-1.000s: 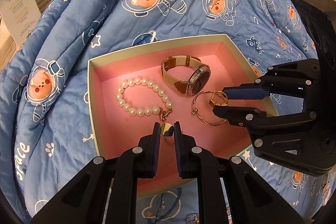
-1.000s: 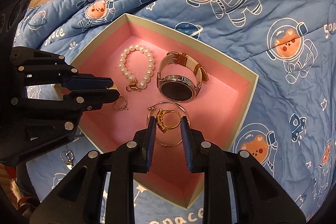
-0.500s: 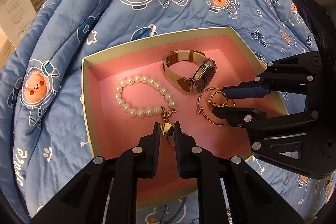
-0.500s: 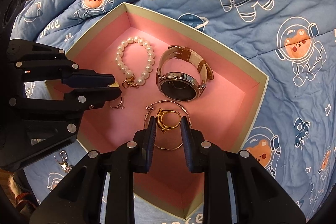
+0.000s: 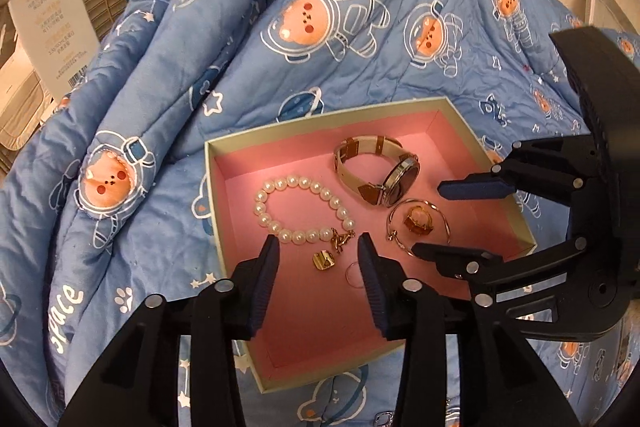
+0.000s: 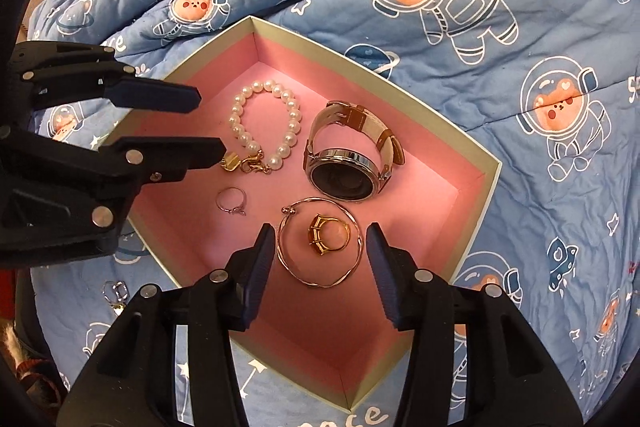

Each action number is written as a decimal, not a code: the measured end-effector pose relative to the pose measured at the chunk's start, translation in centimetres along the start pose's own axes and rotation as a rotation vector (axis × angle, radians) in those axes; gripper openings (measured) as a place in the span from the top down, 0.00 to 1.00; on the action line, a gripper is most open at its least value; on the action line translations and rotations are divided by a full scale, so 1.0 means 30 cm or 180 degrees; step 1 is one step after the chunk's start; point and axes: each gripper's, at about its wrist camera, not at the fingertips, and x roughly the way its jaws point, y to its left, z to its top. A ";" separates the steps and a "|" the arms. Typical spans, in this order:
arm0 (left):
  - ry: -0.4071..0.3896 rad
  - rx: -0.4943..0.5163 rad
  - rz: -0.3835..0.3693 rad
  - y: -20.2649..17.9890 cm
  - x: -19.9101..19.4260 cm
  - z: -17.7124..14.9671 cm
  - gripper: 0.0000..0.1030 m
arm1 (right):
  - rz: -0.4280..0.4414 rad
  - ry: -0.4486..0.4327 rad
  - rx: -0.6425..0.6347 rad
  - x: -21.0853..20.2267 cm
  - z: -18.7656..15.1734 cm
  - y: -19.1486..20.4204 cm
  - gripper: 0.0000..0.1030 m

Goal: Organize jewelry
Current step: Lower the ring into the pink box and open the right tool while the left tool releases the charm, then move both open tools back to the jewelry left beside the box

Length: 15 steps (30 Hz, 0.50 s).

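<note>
Warm indoor light falls evenly on both views, bright enough to read the pink box floor (image 5: pixel 320 315) clearly. Near the box's far wall a paler glow washes the pink lining. The watch (image 6: pixel 344 167) bezel carries small glints. Shadows beside the jewelry are soft and short. Fisheye bending curves the quilt (image 5: pixel 240 47) toward dark, vignetted corners; the center stays sharp.

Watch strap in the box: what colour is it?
The watch strap is cream with brown leather trim and loops, clearest in the right wrist view.
</note>
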 end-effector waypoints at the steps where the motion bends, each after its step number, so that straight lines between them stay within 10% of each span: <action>1: -0.0072 -0.0056 0.0002 0.012 -0.023 0.001 0.44 | -0.0005 -0.0046 0.0004 -0.015 -0.003 0.000 0.49; 6: -0.0343 -0.0306 -0.0010 0.058 -0.113 -0.048 0.22 | -0.0034 -0.0264 0.0126 -0.089 -0.040 -0.015 0.48; 8: -0.0382 -0.0408 0.0010 0.067 -0.136 -0.091 0.15 | -0.0016 -0.0351 0.0204 -0.124 -0.071 -0.010 0.31; 15: -0.0484 -0.0658 -0.0144 0.083 -0.183 -0.280 0.11 | 0.0083 -0.0614 0.0414 -0.214 -0.189 0.016 0.29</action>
